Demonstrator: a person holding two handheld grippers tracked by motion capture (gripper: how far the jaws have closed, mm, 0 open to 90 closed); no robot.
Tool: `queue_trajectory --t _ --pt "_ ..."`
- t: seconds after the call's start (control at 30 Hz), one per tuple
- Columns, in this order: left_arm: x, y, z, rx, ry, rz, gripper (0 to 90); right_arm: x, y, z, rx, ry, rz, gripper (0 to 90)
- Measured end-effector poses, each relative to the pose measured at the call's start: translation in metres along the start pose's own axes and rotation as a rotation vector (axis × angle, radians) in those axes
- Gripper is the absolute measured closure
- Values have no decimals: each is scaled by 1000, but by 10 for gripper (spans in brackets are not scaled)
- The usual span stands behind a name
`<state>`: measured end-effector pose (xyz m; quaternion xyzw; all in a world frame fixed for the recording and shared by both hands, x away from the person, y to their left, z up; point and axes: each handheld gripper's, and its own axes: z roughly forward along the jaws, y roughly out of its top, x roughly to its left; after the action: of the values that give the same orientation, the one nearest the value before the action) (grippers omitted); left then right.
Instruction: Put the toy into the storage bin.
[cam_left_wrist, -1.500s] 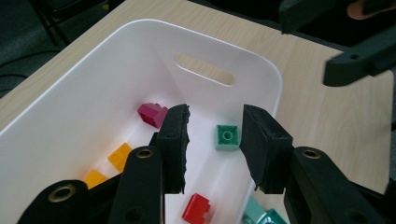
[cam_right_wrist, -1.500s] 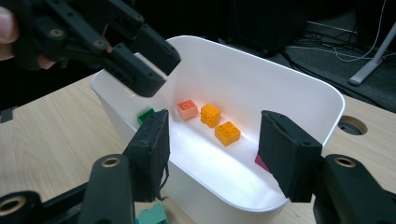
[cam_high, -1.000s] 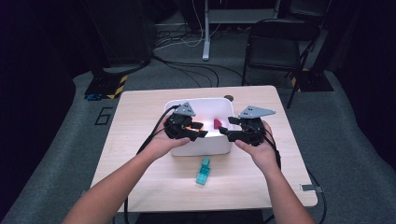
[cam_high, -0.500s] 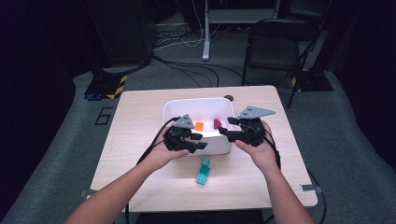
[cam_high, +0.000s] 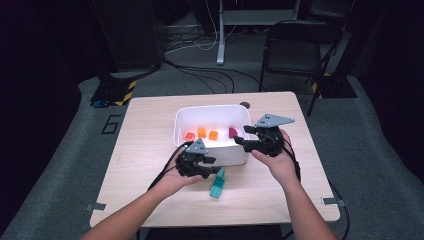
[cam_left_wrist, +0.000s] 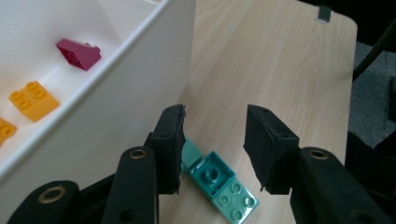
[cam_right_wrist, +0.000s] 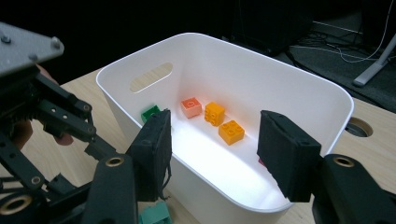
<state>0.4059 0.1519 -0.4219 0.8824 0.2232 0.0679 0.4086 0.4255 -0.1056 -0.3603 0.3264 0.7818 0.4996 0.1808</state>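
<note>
A teal brick (cam_high: 218, 184) lies on the table just in front of the white bin (cam_high: 200, 111). My left gripper (cam_high: 211, 170) hangs low over it. In the left gripper view the teal brick (cam_left_wrist: 219, 179) lies under and between the jaws of the left gripper (cam_left_wrist: 212, 126); they have just been opening, and the pads do not press on it. My right gripper (cam_high: 243, 142) stays at the bin's right front corner, open, with nothing held. Looking along the right gripper (cam_right_wrist: 212, 140), the bin (cam_right_wrist: 299, 74) holds a green brick (cam_right_wrist: 150, 113), a red-orange brick (cam_right_wrist: 191, 106) and two orange bricks (cam_right_wrist: 214, 113).
A magenta brick (cam_left_wrist: 78, 53) lies in the bin near its right wall. The bin's front wall (cam_left_wrist: 116, 93) stands close beside the left jaw. The wooden table (cam_high: 145, 130) has bare room left of the bin. A black chair (cam_high: 295, 50) stands beyond the table.
My left gripper has come down from above the bin's front rim to the table in front of it, over the teal brick. The right gripper has not moved.
</note>
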Motion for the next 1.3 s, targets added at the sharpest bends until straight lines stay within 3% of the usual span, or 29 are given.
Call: queue_trajectory --t 0.53,0.7,1.3 --pt "-7 -47 26 25 27 -52 509 1 -1 2 2 -1 -7 438" --pt "-12 -53 34 22 42 -48 496 1 0 2 2 -3 -6 438" --pt "-27 -72 47 44 11 -79 493 1 0 1 -3 -5 0 435"
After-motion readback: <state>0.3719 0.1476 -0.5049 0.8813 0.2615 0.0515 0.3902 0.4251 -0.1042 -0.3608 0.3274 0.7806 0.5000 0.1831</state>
